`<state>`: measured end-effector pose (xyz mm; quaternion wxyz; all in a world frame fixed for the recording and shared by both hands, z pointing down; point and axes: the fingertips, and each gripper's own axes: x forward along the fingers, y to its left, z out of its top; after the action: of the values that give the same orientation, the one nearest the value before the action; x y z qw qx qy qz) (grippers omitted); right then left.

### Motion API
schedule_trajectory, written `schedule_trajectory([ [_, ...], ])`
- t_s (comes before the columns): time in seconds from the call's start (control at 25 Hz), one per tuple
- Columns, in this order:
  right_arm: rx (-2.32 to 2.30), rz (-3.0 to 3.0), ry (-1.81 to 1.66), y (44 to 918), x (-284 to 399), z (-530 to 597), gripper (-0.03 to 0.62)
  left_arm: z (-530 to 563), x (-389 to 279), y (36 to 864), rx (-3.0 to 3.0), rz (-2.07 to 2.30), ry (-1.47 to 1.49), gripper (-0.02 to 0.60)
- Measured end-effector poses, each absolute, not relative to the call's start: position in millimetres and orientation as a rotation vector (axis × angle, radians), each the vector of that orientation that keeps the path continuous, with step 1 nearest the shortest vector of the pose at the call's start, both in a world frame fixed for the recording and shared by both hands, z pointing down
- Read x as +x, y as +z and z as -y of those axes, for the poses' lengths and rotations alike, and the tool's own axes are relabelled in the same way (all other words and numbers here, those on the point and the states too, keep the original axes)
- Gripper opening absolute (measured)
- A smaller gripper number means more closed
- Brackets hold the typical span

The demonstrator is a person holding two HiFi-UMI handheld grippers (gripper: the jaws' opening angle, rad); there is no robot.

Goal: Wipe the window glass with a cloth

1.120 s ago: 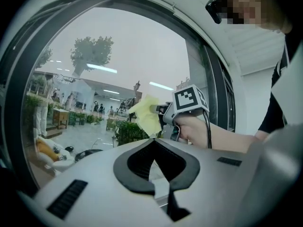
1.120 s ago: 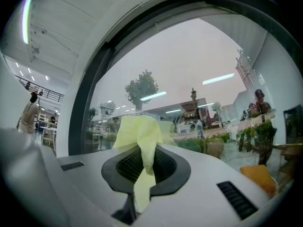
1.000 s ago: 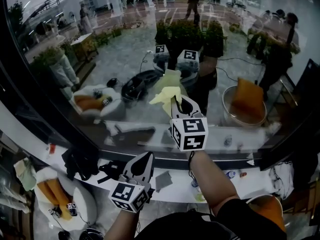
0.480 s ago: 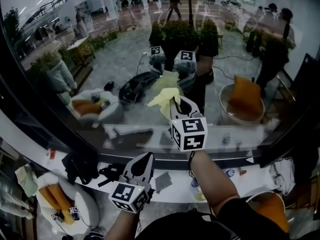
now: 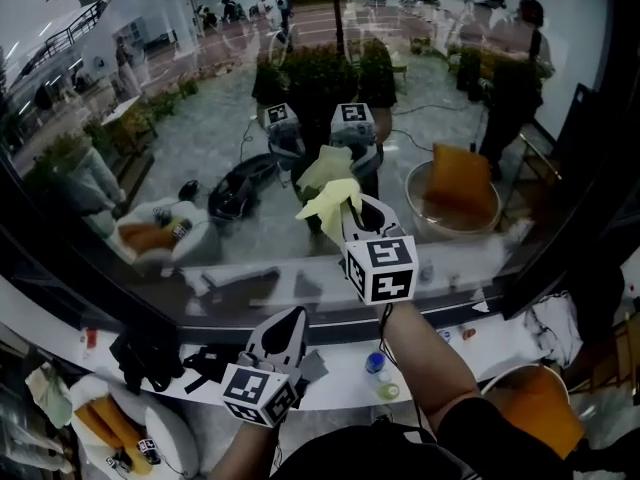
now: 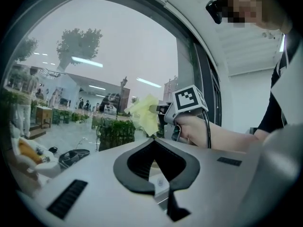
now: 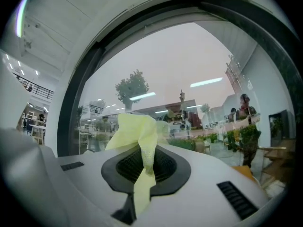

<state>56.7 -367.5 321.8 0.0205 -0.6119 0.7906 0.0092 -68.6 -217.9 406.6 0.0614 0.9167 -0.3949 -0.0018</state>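
Two grippers (image 5: 297,314) (image 5: 352,206), one yellow cloth (image 5: 326,194), one window glass (image 5: 190,108)

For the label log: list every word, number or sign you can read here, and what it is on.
No words or numbers are readable anywhere.
Right cube: black-and-white square markers only, no letters.
Left cube: the same kind of markers.
Bottle: any label is too small to read.
Cloth: no print.

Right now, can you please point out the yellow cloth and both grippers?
yellow cloth (image 5: 328,193): head view, on its bunched middle fold.
right gripper (image 7: 143,169): right gripper view, between its fingers, shut on the yellow cloth.
left gripper (image 6: 155,167): left gripper view, between its shut, empty fingers.
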Motion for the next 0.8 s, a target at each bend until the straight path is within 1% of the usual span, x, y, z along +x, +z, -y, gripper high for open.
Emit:
schedule_trajectory([
  [0.8, -2.172, -2.249, -0.009, 337.7, 293.6, 320.2, 0.04, 206.6, 122.0, 413.6, 2.915, 0.837, 0.081, 0.0],
])
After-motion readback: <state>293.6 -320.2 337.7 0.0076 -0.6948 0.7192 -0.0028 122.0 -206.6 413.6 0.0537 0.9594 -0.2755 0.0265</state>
